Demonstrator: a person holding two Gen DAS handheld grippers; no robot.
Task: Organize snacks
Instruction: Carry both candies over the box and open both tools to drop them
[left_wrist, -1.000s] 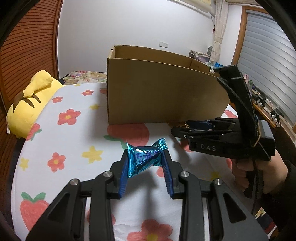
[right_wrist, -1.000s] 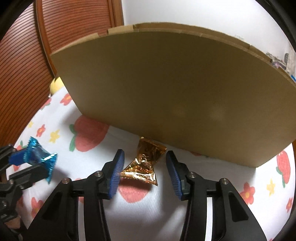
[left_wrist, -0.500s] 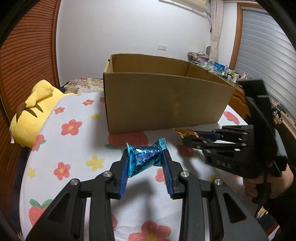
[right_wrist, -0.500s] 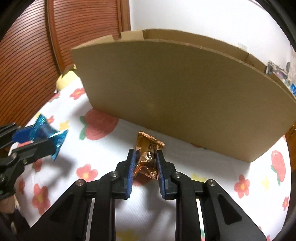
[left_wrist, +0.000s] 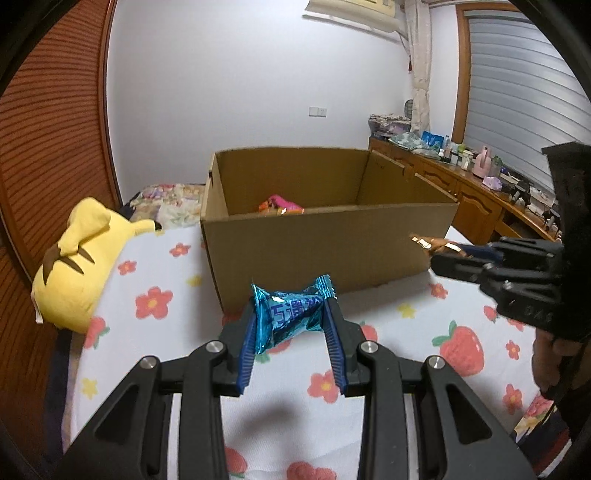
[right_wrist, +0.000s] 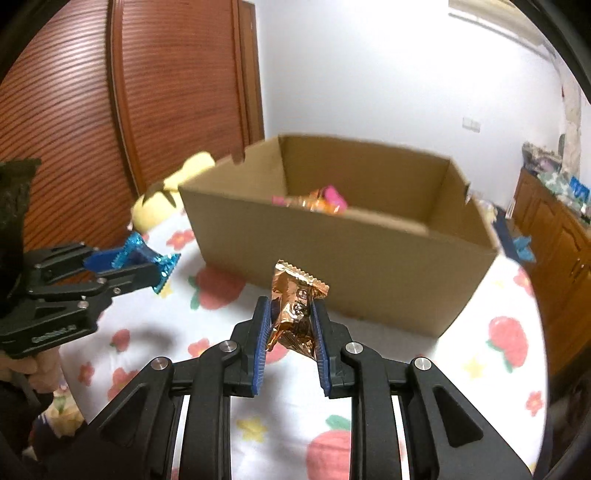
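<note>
My left gripper (left_wrist: 291, 314) is shut on a shiny blue snack packet (left_wrist: 291, 314), held above the flowered bed sheet in front of an open cardboard box (left_wrist: 317, 251). My right gripper (right_wrist: 291, 314) is shut on a gold foil snack packet (right_wrist: 293, 310), also raised in front of the box (right_wrist: 351, 273). In the left wrist view the right gripper (left_wrist: 439, 254) shows at the right with the gold packet (left_wrist: 428, 243) sticking out. The right wrist view has the left gripper (right_wrist: 147, 266) at the left with the blue packet (right_wrist: 146, 258). Pink and orange snacks (left_wrist: 280, 205) lie inside the box.
A yellow plush toy (left_wrist: 81, 258) lies left of the box against a wooden slatted wall. A wooden dresser (left_wrist: 480, 199) crowded with small items runs along the right. Another blue packet (right_wrist: 522, 249) lies right of the box. A hand (left_wrist: 554, 354) grips the right tool.
The right gripper closed on the gold packet and lifted it off the sheet. Both grippers rose, so the inside of the box now shows.
</note>
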